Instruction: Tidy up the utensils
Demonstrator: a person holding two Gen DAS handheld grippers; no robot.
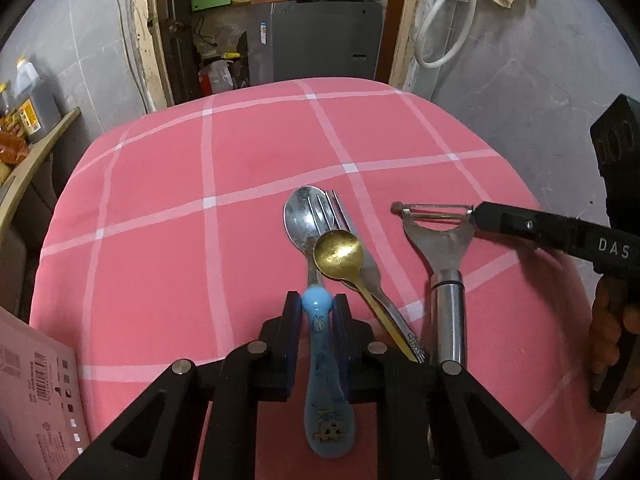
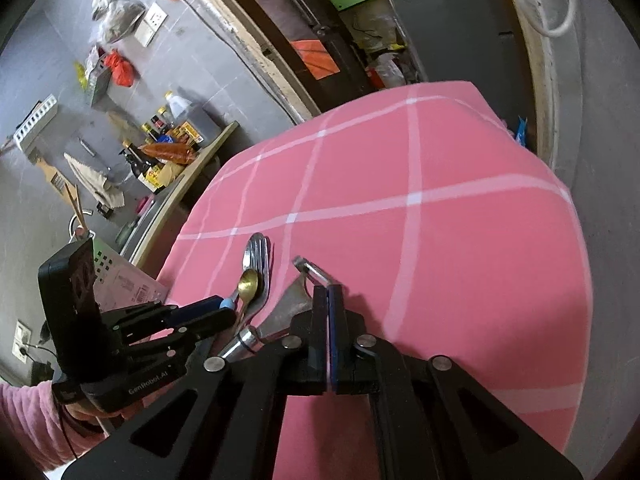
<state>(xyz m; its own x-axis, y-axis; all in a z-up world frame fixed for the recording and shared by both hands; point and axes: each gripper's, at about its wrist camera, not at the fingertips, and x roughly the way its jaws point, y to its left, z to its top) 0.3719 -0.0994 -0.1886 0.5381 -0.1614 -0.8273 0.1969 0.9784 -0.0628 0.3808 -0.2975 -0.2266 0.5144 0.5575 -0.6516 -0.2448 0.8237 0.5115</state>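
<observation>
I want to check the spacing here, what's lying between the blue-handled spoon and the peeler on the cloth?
In the left wrist view, the gold spoon and the fork lie between the blue-handled spoon and the peeler.

Peeler [image 1: 442, 256] handle end behind left gripper [image 1: 316, 308]

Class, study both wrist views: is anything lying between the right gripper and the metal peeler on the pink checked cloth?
Nothing visible. The right gripper is shut, with its tips right at the blade end of the peeler, and only bare tablecloth lies around that end. The spoons and fork lie on the peeler's far side, by the left gripper.
</observation>
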